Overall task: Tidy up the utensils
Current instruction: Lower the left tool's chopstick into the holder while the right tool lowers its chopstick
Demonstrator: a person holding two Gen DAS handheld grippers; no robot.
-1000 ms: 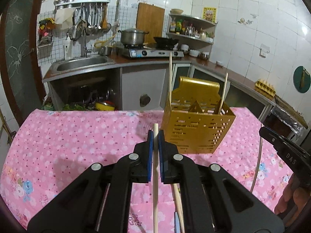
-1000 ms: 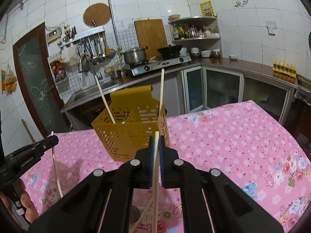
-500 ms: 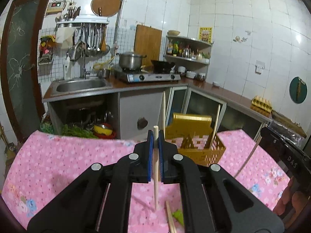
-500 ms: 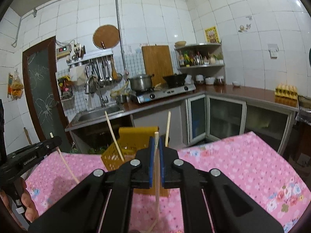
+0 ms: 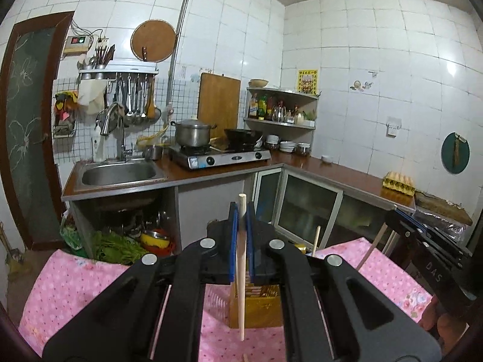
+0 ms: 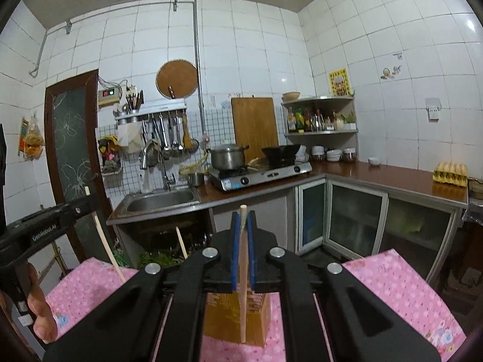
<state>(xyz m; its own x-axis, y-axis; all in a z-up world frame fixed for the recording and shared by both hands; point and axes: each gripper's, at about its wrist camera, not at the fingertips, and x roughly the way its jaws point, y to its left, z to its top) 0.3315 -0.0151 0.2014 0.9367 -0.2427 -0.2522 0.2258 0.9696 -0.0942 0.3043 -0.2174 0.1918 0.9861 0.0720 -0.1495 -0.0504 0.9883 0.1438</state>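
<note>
My left gripper is shut on a wooden chopstick that hangs upright between the blue pads, its lower end above the yellow slotted basket. My right gripper is shut on a second chopstick, also upright, in front of the same basket. Another chopstick leans out of the basket. In the left wrist view the right gripper shows at the right edge. In the right wrist view the left gripper shows at the left edge.
The basket stands on a table with a pink flowered cloth. Beyond the table's far edge are a sink, a stove with a pot and glass-door cabinets. A loose stick end lies on the cloth below my left gripper.
Both grippers have risen with their chopsticks and tilted up. The basket has dropped low in both views, now mostly hidden behind the jaws, and more wall shows.
</note>
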